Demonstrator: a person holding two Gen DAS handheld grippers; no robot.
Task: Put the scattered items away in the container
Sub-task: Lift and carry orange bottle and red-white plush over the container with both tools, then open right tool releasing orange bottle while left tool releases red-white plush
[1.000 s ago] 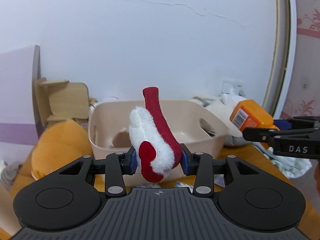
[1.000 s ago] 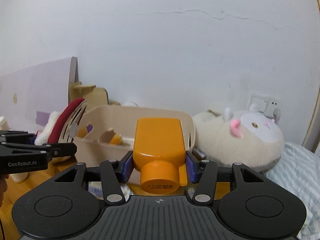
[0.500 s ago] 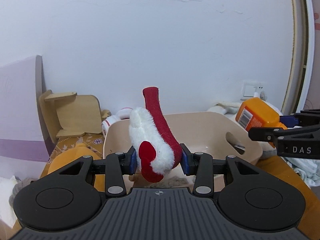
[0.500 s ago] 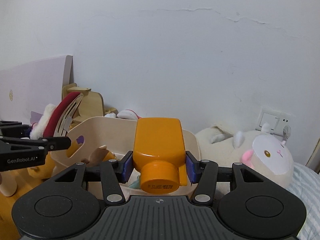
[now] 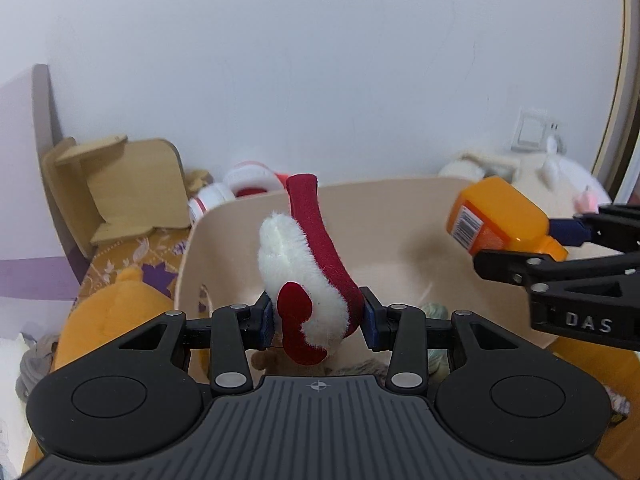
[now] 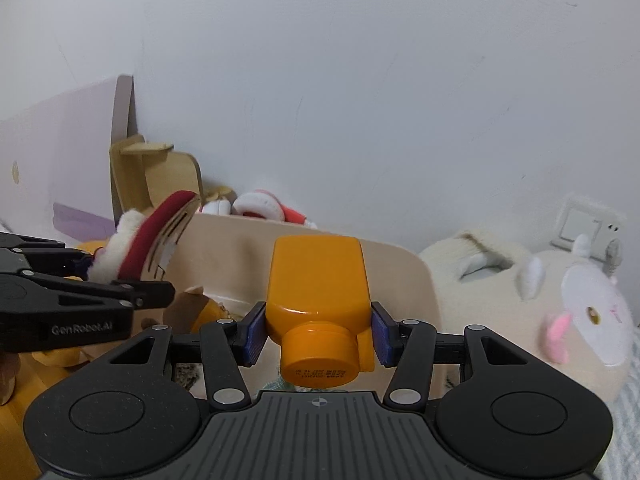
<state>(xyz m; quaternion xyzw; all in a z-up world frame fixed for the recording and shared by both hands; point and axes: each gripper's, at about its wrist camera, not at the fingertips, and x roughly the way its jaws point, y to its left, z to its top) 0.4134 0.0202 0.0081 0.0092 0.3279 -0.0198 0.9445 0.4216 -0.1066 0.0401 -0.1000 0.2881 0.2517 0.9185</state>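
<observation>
My left gripper [image 5: 318,322] is shut on a red and white plush hair band [image 5: 308,276] and holds it above the beige plastic bin [image 5: 384,208]. My right gripper [image 6: 318,338] is shut on an orange bottle [image 6: 318,284], cap toward the camera, over the bin's right side [image 6: 404,276]. The bottle [image 5: 496,216] and right gripper also show at the right of the left wrist view. The hair band [image 6: 148,236] and left gripper show at the left of the right wrist view. Several small items lie inside the bin, partly hidden.
A wooden stand [image 5: 116,184] and red and white headphones [image 5: 244,186] sit behind the bin against the white wall. An orange plush [image 5: 108,320] lies left of the bin. A cream plush animal [image 6: 552,308] lies to its right. A wall socket [image 6: 576,226] is behind it.
Both grippers have moved forward and higher over the bin with their loads still held. The bin's inside now shows from above. The grips have not changed.
</observation>
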